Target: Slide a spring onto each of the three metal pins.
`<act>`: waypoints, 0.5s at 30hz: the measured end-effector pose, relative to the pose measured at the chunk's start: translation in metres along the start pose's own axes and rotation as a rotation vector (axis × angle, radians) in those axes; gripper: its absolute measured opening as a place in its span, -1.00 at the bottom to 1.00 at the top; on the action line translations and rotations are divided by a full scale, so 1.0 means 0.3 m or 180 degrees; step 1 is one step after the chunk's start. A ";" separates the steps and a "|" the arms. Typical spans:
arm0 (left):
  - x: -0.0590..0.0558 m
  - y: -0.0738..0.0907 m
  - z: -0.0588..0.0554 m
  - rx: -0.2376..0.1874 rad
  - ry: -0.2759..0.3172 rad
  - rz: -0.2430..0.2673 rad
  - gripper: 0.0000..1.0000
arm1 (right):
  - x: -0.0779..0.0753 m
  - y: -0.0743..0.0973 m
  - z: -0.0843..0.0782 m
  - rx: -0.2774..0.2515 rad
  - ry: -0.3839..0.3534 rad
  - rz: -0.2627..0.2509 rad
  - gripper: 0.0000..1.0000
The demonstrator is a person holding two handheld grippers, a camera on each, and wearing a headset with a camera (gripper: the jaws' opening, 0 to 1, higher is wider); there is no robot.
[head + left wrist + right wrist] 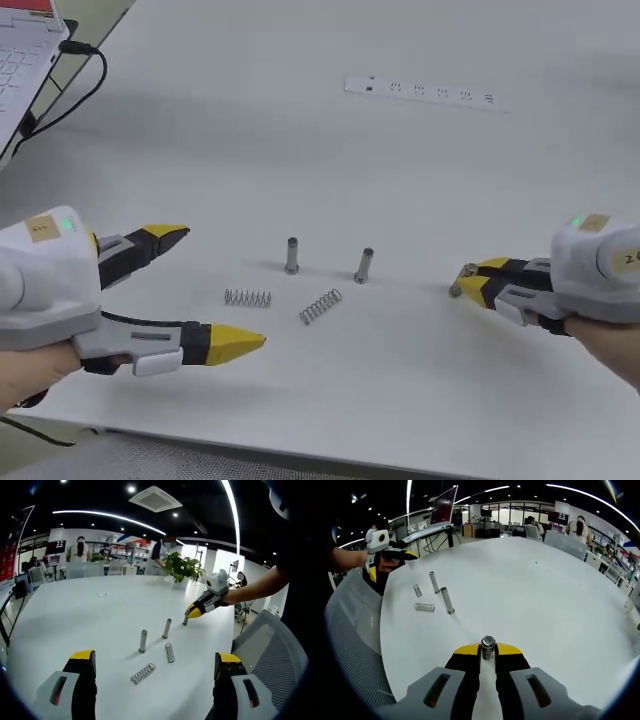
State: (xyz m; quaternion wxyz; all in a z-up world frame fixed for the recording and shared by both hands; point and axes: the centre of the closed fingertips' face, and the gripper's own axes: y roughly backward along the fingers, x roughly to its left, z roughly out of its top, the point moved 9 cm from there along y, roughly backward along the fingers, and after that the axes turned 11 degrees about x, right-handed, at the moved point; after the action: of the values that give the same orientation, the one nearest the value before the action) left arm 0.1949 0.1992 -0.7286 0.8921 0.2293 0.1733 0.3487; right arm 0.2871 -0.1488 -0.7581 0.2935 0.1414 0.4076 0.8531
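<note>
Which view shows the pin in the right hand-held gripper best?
Right gripper view: the pin sits close and centred, clamped in the right hand-held gripper. Head and left gripper views show it small and distant at the gripper's tips.

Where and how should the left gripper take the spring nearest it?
Grip the nearest spring across its coils at the end facing the left gripper, coming in low from that side. It lies flat, roughly in line with the open jaws, so the far end would be left free for a pin.

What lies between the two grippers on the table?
Head view: two upright pins and two loose springs, lying flat; the right gripper holds a third pin.
</note>
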 end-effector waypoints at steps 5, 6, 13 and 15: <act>0.000 0.000 0.002 -0.0001 0.0003 0.0000 0.92 | 0.001 0.002 0.001 -0.0003 0.0011 0.0010 -0.83; 0.000 0.000 0.003 -0.0001 0.0002 -0.0001 0.92 | 0.002 0.003 0.001 -0.0007 0.0000 0.0014 -0.82; -0.002 -0.002 0.005 0.0000 -0.0001 -0.0011 0.93 | 0.005 0.008 0.001 -0.0065 -0.0042 0.0067 -0.78; -0.003 -0.003 0.004 0.0001 0.0001 -0.0016 0.93 | 0.002 0.009 0.001 -0.0090 -0.0057 0.0067 -0.74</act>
State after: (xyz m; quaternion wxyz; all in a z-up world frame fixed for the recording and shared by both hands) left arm 0.1953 0.1977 -0.7280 0.8928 0.2290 0.1741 0.3465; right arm 0.2856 -0.1495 -0.7557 0.2902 0.1492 0.3914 0.8604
